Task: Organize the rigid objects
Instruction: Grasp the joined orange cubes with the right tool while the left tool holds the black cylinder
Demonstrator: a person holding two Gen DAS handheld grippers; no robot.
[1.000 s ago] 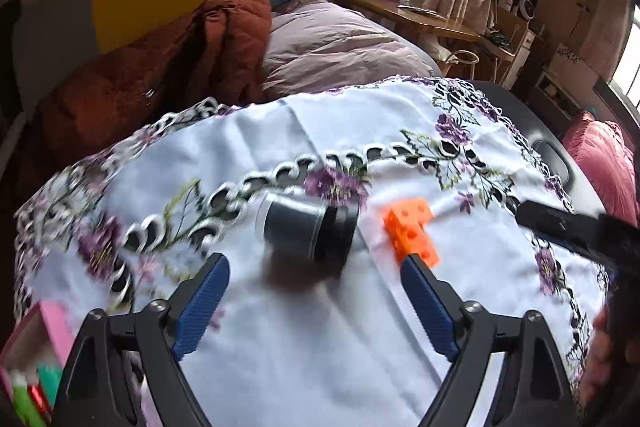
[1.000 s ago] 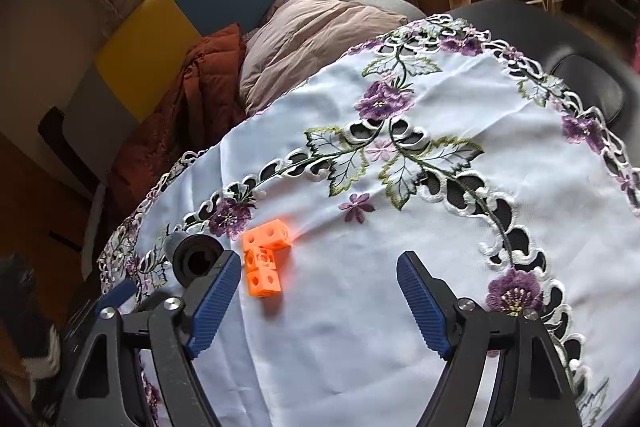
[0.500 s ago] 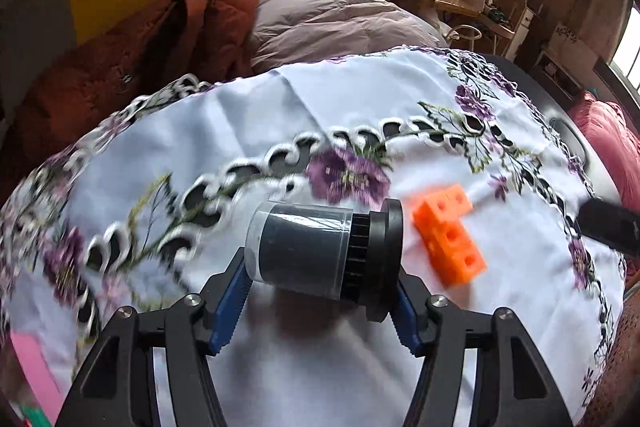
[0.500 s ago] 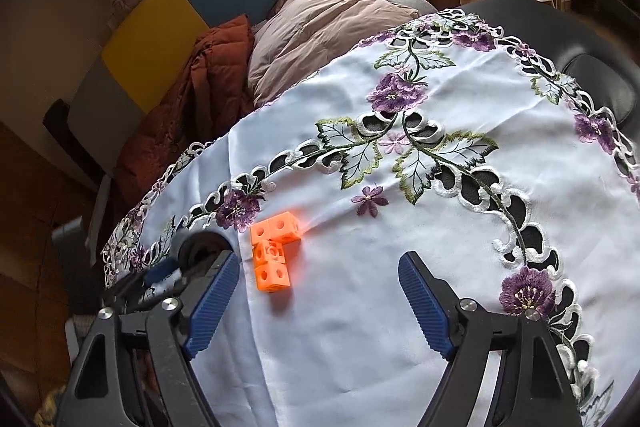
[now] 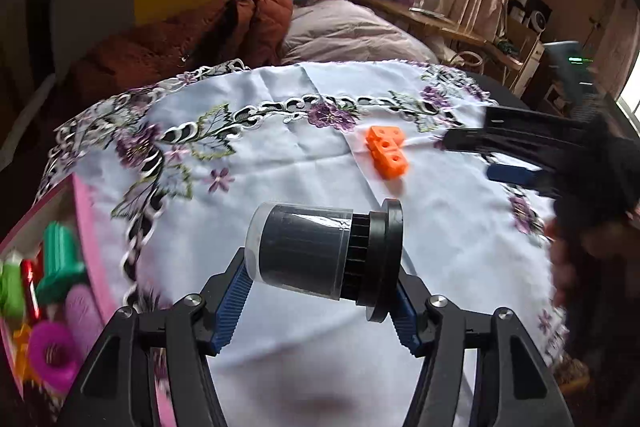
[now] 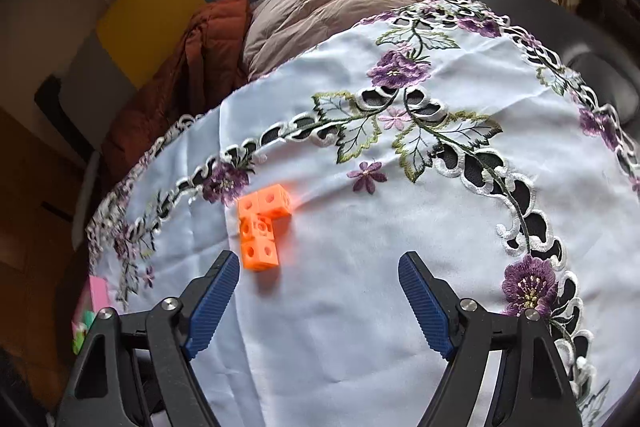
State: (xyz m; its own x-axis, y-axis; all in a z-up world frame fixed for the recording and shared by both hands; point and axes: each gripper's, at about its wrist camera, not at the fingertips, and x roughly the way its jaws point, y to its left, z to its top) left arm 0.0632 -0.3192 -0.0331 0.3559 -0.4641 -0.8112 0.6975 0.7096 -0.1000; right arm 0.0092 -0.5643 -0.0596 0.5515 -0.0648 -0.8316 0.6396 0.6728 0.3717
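Note:
My left gripper (image 5: 322, 297) is shut on a black jar (image 5: 316, 253) with a clear sleeve and a black lid, held sideways above the white embroidered tablecloth (image 5: 280, 163). An orange block piece (image 5: 386, 153) lies on the cloth beyond it; it also shows in the right wrist view (image 6: 262, 225). My right gripper (image 6: 320, 301) is open and empty, hovering just right of and nearer than the orange piece. The right gripper also shows at the right edge of the left wrist view (image 5: 540, 155).
A pink box (image 5: 84, 227) with several coloured toys stands at the table's left edge; a corner of it shows in the right wrist view (image 6: 94, 297). Behind the table are a rust jacket (image 5: 192, 39) and a pink cushion (image 5: 344, 35) on a sofa.
My left gripper closed on the black jar, lifted it off the cloth and swung left, bringing the pink box into view. My right gripper moved closer to the orange piece.

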